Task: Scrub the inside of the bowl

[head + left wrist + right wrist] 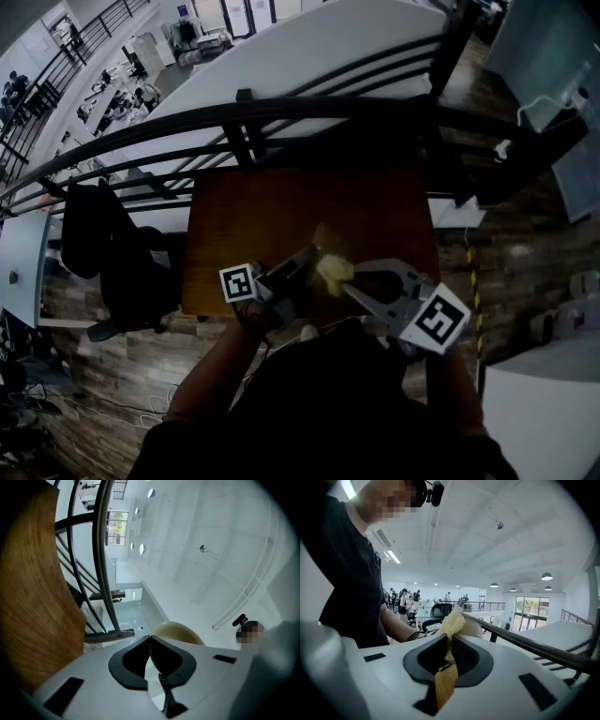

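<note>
Over the brown wooden counter in the head view, the left gripper and right gripper meet tip to tip. Left gripper view: jaws pinched narrow on the cream rounded bowl, just beyond their tips. Right gripper view: jaws clamp a yellow netted scrubbing cloth, bowl just behind

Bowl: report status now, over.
Left gripper shut on bowl rim, over the table. Right gripper shut on yellow scrub pad, pad up against the bowl. Nothing in the way.
</note>
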Available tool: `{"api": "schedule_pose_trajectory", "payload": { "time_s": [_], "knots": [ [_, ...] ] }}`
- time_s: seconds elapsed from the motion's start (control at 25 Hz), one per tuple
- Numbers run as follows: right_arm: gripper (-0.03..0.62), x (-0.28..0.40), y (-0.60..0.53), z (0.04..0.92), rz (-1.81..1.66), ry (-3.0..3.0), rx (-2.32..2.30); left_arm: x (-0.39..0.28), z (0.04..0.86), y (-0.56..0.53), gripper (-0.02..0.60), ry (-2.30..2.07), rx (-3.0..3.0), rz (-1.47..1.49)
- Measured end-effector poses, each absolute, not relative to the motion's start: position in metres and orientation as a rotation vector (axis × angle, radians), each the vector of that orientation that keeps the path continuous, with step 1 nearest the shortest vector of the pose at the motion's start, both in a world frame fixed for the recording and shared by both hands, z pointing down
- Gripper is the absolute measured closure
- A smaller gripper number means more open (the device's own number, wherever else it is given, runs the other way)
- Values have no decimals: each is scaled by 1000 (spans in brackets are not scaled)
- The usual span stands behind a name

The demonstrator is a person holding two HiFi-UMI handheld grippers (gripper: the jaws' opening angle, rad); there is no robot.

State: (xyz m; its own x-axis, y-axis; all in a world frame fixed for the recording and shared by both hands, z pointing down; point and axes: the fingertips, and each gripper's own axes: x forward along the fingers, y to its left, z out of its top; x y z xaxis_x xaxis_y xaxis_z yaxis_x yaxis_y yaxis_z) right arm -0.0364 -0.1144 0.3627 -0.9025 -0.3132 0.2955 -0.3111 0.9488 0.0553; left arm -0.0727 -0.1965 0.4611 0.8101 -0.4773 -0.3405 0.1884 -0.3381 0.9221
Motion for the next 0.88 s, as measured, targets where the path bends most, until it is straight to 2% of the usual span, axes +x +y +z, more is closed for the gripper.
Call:
{"api": "schedule_pose_trajectory", "payload": {
  "time_s": [0.36, 0.56, 0.88],
  "knots": [
    [554, -15, -155, 354, -42, -2741, 675, -79, 446, -181, 577, -178, 1901, -670],
    [557, -27, -151, 360, 51, -2848, 554, -64, 423, -159, 575, -88, 2052, -612],
    [557, -43, -134, 389, 168, -2838, 414, -83, 390, -174, 574, -73, 1988, -827]
  ]
}}
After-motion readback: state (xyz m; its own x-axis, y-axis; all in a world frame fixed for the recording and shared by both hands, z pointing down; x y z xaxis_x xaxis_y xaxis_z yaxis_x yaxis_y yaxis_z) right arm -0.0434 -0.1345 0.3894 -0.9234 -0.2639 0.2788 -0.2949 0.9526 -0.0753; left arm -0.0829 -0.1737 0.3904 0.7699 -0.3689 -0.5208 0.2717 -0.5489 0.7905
